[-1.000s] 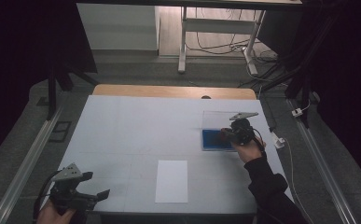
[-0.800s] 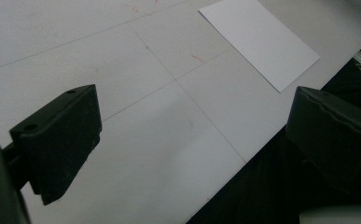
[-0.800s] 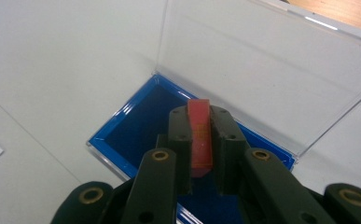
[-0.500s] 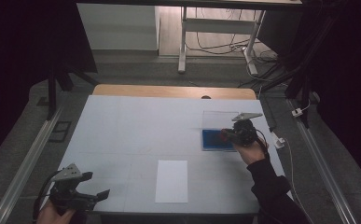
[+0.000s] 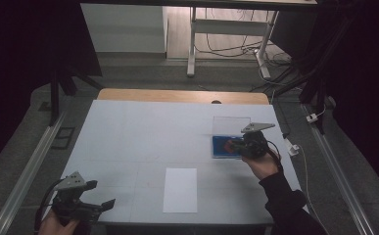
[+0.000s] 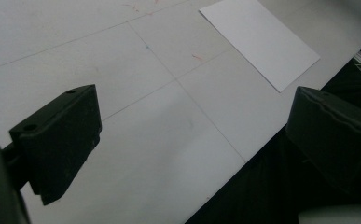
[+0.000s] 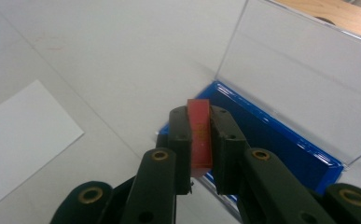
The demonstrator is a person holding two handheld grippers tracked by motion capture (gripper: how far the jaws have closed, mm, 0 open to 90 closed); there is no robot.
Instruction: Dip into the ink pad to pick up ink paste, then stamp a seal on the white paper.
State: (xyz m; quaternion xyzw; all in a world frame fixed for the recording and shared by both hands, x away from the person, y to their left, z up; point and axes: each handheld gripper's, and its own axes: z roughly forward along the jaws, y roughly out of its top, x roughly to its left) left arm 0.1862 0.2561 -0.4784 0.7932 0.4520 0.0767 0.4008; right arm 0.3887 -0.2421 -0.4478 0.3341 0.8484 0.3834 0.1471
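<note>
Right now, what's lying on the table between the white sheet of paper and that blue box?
Nothing: in the high view, bare table separates the white paper from the blue box.

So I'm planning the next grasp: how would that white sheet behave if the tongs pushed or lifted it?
The sheet lies flat and looks thin, so it is probably floppy and light. On the smooth table a push would likely slide it. With no raised edge visible, pinching it could be hard.

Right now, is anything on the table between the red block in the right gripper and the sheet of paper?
Nothing visible: the table is bare between the red block, clamped in the right gripper, and the paper.
</note>
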